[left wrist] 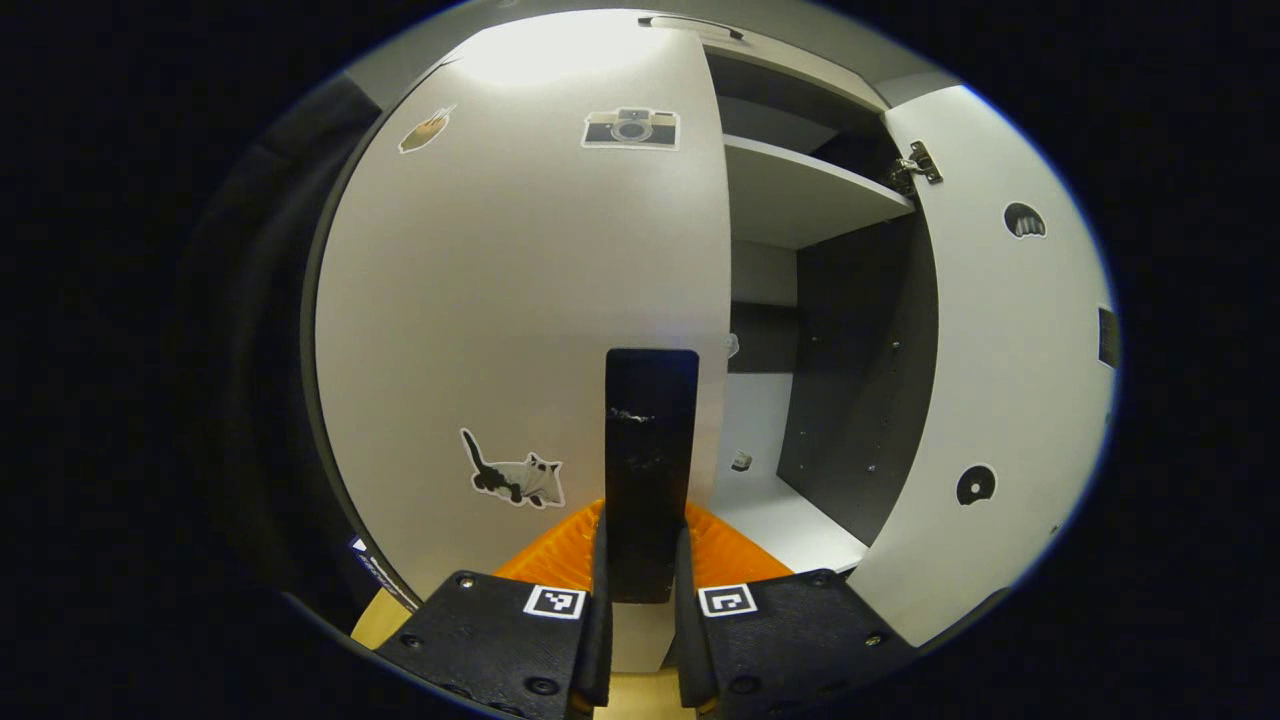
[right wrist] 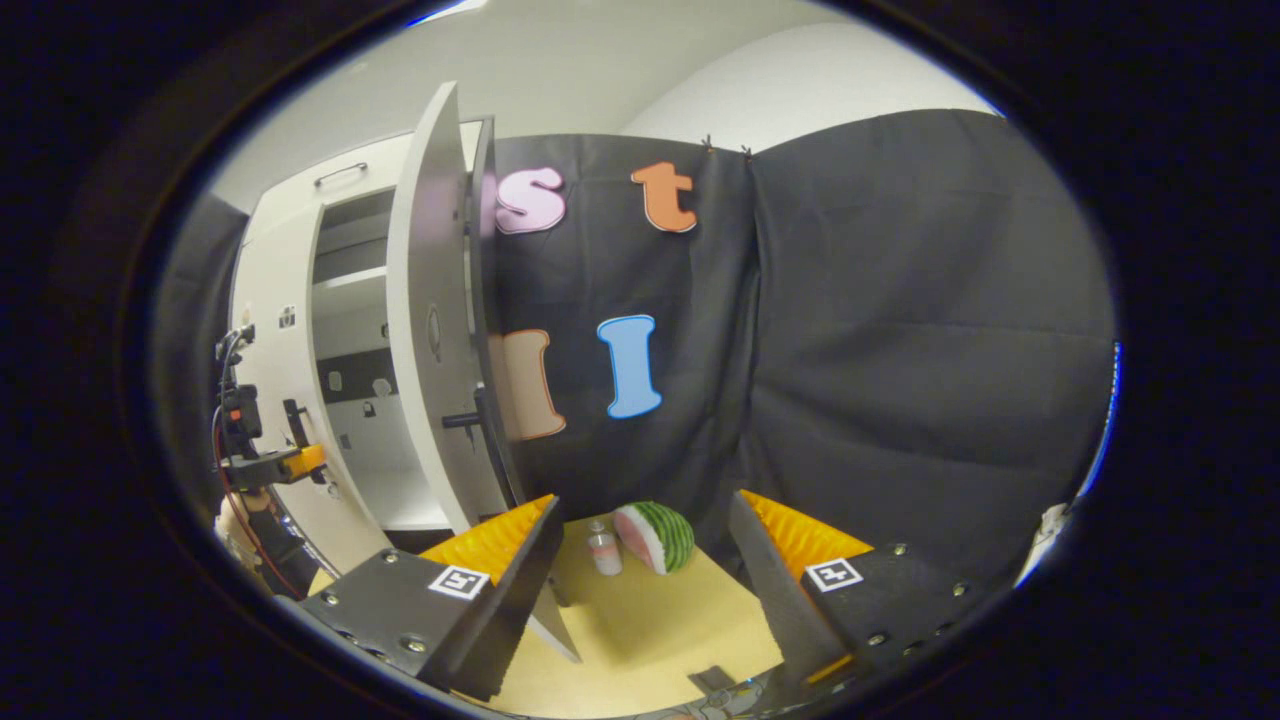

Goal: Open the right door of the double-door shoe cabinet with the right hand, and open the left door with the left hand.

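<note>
Left tool (left wrist: 641,590) clamped narrowly on the black handle (left wrist: 650,470) of the closed left door (left wrist: 520,300). Right tool (right wrist: 640,560) spread wide, empty, near the swung-open right door (right wrist: 430,330). Risk: slipping off the handle if pulled off-axis from the hinge arc.

Left door (left wrist: 520,300) showing smooth matt laminate, paper-like stickers (left wrist: 630,129) lying flat. Hinge (left wrist: 915,165) gleaming as shiny metal. Door handle (left wrist: 650,470) looking matt, scuffed. Floor (right wrist: 640,620) appearing smooth, wood-toned. Booth wall (right wrist: 900,350) hanging as wrinkled matt cloth.
</note>
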Demonstrator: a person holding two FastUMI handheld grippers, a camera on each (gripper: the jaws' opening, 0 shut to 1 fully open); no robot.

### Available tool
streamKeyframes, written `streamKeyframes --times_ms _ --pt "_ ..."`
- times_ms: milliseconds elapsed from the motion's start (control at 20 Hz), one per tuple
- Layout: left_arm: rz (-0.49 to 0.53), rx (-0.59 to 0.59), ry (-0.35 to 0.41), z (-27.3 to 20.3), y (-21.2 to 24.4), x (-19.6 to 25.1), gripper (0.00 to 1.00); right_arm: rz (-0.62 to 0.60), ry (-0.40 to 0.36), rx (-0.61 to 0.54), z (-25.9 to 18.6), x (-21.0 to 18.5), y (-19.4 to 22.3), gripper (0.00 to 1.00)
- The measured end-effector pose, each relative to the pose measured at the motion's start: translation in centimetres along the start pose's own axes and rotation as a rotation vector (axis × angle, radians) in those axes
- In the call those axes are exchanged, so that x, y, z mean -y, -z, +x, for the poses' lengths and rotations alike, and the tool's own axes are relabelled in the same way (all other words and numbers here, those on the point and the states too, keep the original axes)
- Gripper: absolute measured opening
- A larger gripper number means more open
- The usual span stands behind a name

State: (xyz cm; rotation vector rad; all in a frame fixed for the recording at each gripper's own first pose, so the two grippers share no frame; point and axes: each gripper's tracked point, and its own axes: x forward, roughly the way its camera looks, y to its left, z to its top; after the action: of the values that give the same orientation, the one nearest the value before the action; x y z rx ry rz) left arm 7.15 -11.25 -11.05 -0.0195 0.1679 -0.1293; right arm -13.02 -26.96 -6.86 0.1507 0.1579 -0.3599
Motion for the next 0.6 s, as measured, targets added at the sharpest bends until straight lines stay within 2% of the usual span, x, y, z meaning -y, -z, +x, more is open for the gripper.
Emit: streamKeyframes --times_ms 600 --pt "0.006 -0.016 0.077 -3.1 0.3 -0.6 0.27 -0.005 -0.095 -0.028 1.9 -4.3 1.4 0.99"
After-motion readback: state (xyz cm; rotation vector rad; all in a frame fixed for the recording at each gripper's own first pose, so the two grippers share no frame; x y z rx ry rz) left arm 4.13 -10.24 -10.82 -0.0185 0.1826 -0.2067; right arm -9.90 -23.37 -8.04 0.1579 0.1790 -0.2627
